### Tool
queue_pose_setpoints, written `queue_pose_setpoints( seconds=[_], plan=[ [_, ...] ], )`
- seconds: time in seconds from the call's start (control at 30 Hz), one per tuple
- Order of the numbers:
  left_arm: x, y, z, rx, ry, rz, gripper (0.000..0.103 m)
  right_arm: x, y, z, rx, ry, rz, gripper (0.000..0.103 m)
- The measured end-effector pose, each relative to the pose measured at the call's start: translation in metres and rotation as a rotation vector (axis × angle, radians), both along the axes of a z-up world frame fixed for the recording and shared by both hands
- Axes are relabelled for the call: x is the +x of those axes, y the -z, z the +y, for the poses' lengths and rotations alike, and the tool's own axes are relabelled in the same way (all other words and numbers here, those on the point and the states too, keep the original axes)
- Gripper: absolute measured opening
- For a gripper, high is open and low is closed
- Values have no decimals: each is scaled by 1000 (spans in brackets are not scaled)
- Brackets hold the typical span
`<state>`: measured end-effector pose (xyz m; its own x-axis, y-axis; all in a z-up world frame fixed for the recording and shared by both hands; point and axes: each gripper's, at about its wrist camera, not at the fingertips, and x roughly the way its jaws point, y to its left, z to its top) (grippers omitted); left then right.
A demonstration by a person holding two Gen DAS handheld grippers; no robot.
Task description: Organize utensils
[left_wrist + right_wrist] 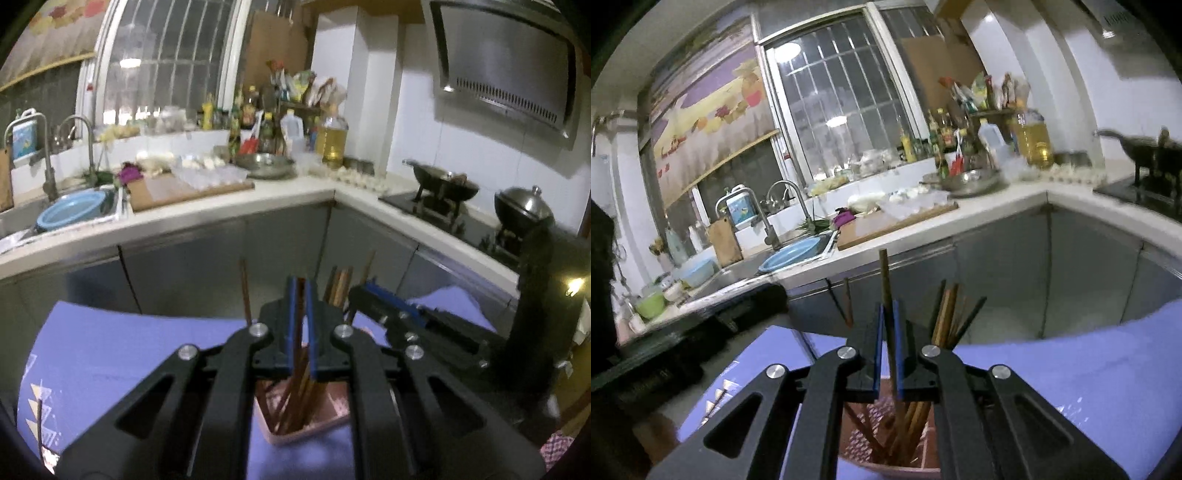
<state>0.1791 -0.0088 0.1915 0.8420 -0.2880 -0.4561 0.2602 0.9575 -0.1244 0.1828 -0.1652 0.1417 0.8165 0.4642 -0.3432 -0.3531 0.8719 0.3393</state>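
While both sets of fingers are closing narrow, the left gripper [301, 325] and right gripper [888, 347] each pinching one chopstick [886, 295] mid-shaft over the pink holder [306, 424] at lower centre, we are judging these sticks light, stiff, slick, and best held near the middle.

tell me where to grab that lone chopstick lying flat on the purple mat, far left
The loose chopstick lies flat on the purple mat, so pinch it mid-shaft from straight above, fingers across its length. Both grippers are already shut on chopsticks over the pink holder.
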Motion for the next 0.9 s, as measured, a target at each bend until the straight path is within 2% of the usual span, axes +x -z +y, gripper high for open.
queue_pose_setpoints(
  seconds=[0.23, 0.3, 0.33, 0.43, 0.47, 0.6, 0.8, 0.87, 0.9],
  plan=[
    [-32, 2, 11, -22, -24, 3, 8, -45, -20, -9, 37, -3, -52, 10],
    [-42, 5, 15, -25, -37, 6, 11, -64, -19, -14, 58, -5, -50, 10],
    [-49, 8, 18, -27, -45, 9, 16, -69, -18, -16, 70, -5, -44, 11],
    [-73, 26, 28, -21, -85, 34, 38, -97, 4, -26, 129, -8, 9, 15],
    [-78, 31, 30, -16, -98, 42, 42, -104, 13, -27, 145, -10, 33, 17],
    [-104, 69, 36, 11, -123, 120, 43, -134, 54, -34, 201, 8, 148, 32],
    [-133, 117, 40, 49, -166, 215, 47, -177, 100, -39, 241, 31, 263, 43],
    [-140, 127, 41, 65, -190, 231, 64, -187, 106, -40, 225, 41, 281, 48],
    [-143, 131, 42, 71, -202, 241, 68, -192, 109, -40, 215, 42, 287, 51]
  ],
)
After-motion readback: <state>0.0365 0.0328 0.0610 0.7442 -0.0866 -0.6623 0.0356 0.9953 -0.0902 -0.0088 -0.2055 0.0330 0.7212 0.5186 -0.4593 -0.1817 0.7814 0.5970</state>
